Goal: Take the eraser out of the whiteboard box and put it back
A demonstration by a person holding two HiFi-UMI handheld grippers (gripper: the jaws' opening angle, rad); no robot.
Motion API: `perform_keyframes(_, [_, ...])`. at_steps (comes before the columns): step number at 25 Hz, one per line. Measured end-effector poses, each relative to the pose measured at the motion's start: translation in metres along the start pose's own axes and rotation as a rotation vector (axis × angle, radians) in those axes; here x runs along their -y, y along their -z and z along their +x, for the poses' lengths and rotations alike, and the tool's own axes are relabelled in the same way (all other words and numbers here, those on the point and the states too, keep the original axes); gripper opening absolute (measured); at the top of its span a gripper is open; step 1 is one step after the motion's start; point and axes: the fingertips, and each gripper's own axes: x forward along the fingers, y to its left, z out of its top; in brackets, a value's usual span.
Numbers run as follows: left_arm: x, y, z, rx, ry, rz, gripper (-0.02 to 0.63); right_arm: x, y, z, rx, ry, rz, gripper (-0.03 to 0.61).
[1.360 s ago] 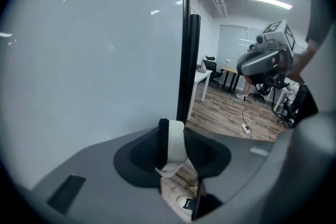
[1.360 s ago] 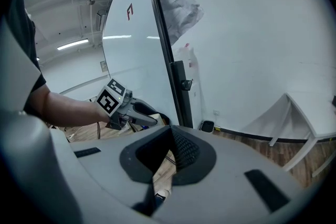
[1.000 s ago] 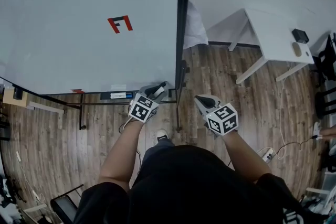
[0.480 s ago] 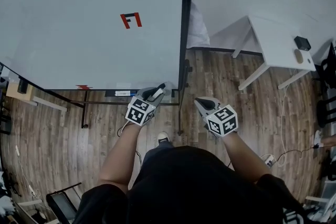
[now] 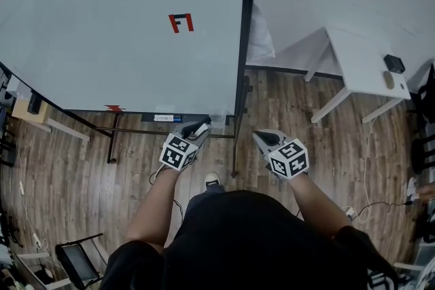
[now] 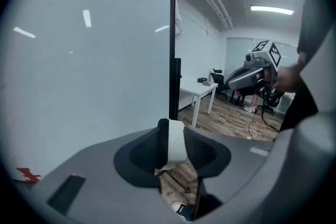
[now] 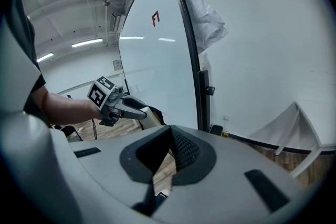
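Observation:
The eraser, white with a black back, stands upright between the pads of my left gripper, which is shut on it. In the head view my left gripper hangs just in front of the whiteboard's lower edge, with the eraser at its tip. A small dark box sits on that lower edge, a little left of the gripper. My right gripper hovers to the right, past the board's black post. Its jaws meet with nothing between them.
A red mark is on the board, and a smaller red one lies near its bottom edge. A white table stands at the right by the wall. Board stand legs and cables lie on the wooden floor.
My left gripper has drawn back a little from the board's lower edge, down and left in the view, with the eraser still in it. The right gripper has hardly moved.

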Motion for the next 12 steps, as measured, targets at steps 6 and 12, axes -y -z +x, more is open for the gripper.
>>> perform_keyframes(6, [0.005,0.015,-0.014,-0.007,-0.015,-0.022,0.147,-0.008,0.004,-0.004,-0.007,-0.012,-0.004,-0.005])
perform_keyframes(12, [0.009,0.025,-0.021,-0.011,-0.027,-0.039,0.147,-0.014,0.008,-0.004,-0.012,-0.018,-0.008,-0.005])
